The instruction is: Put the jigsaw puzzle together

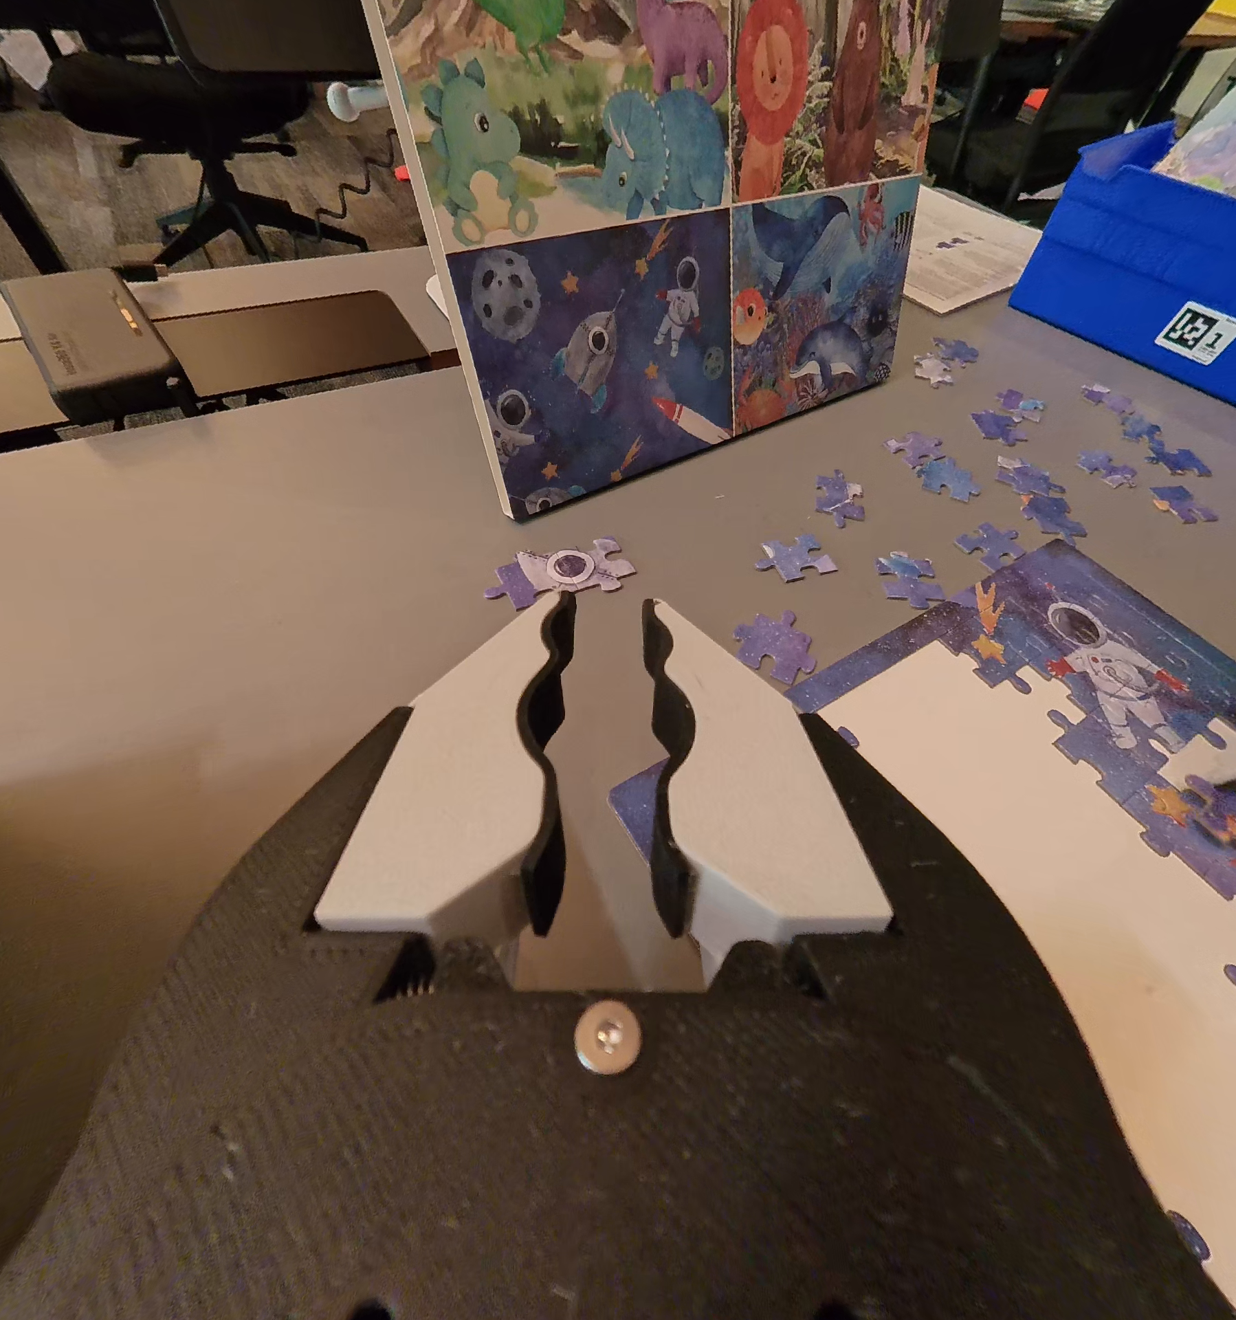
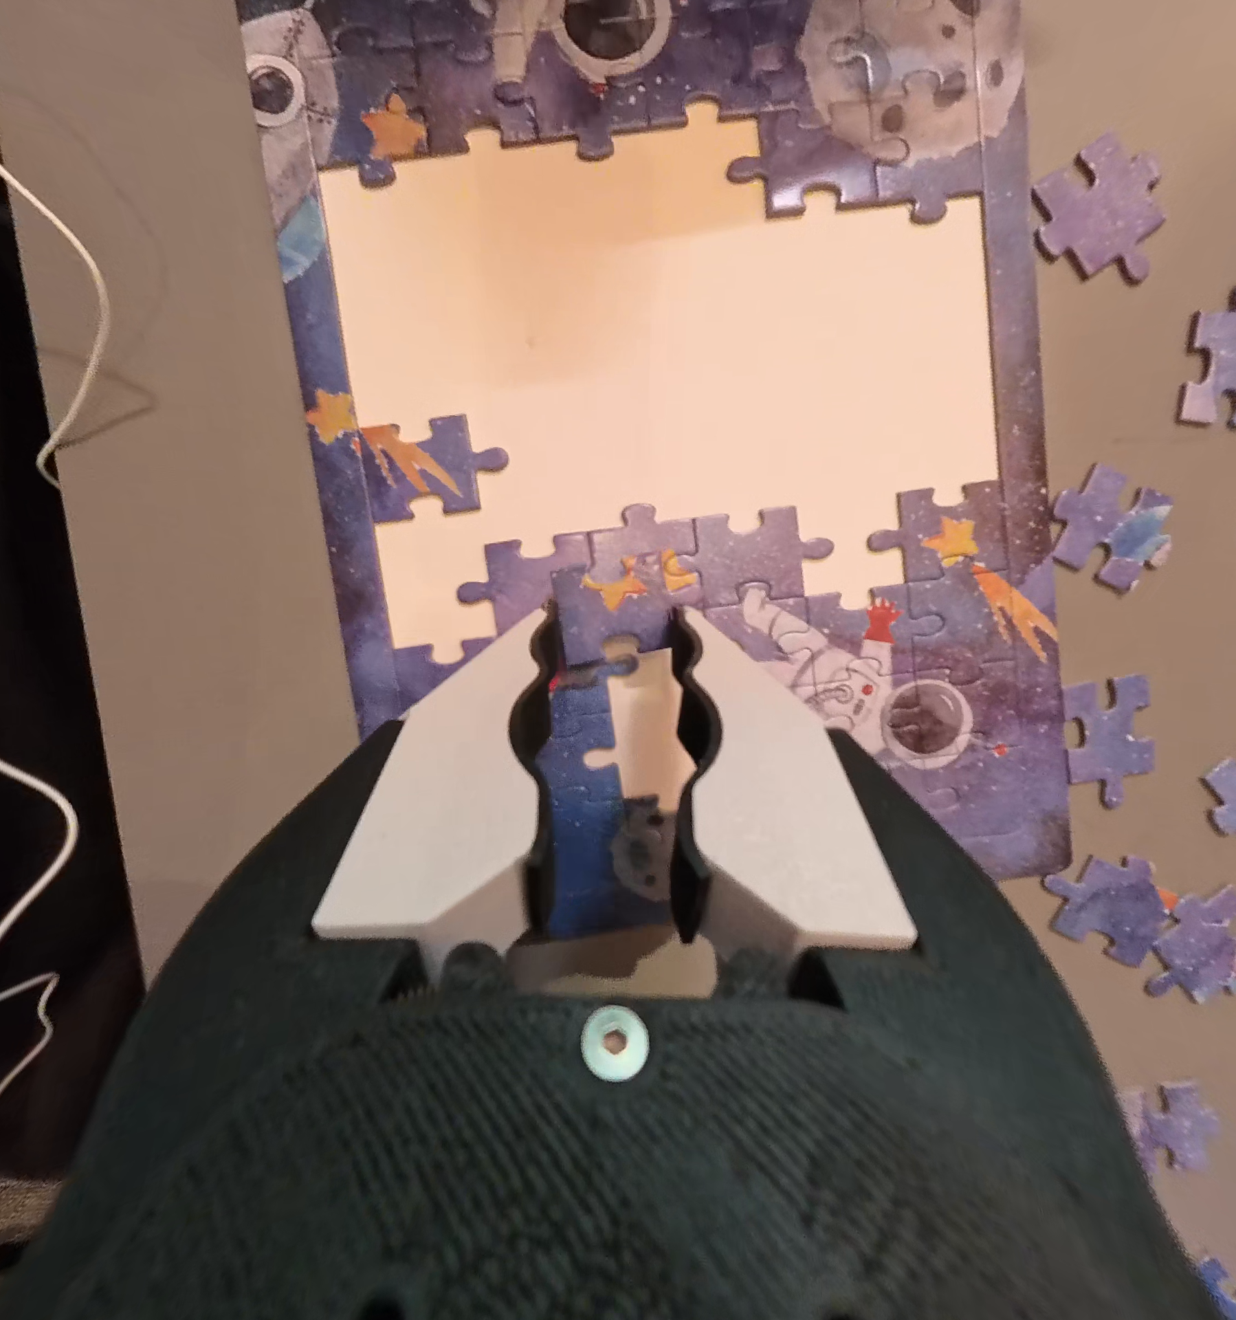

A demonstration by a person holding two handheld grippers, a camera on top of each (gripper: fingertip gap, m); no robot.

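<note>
Two tongs are working here, the left tongs and the right tongs. One puzzle board is lying on one table, and one picture box is standing upright. One blue bin is sitting at the right. About twenty loose puzzle pieces are lying scattered, and one printed sheet is lying behind them.

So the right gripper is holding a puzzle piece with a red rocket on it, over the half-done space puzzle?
Not quite: the right wrist view shows the right gripper holding a purple puzzle piece bearing an orange star, not a red rocket. It is indeed over the half-done space puzzle.
</note>
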